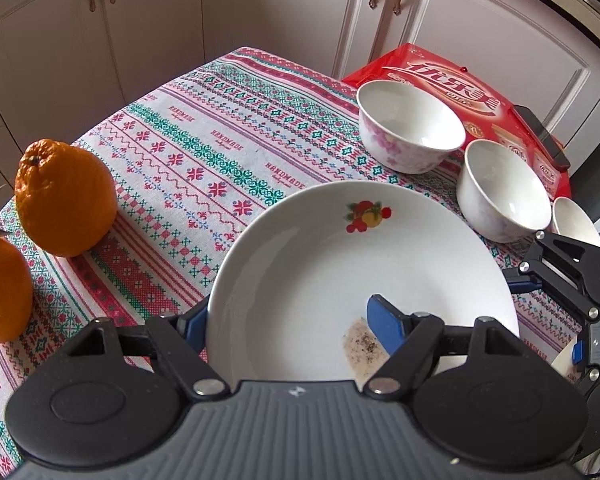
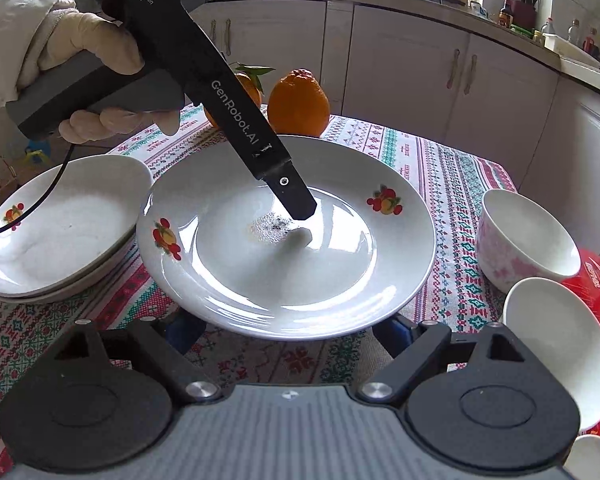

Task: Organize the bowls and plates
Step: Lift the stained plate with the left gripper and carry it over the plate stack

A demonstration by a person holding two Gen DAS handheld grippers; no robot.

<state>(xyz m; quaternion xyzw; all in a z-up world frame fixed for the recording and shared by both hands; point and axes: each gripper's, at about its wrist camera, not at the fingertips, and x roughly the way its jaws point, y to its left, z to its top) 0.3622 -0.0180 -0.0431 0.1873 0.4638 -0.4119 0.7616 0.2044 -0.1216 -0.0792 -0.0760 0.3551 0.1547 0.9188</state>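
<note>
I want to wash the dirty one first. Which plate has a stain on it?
The single plate, apart from the stack: a dark speckled stain marks its centre. The stacked plates show none.

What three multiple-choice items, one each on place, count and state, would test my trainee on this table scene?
1. In the right wrist view, the stacked plates lie: A left of the fruit-motif plate; B on a chair; C inside a sink.
2. Oranges in view: A one; B two; C four.
3. The fruit-motif plate's well is: A spotless; B full of soup; C marked by a speckled residue.
Key: A, the stack sits by its left rim; B, two stand beyond it; C, a dark-flecked patch shows mid-well.
</note>
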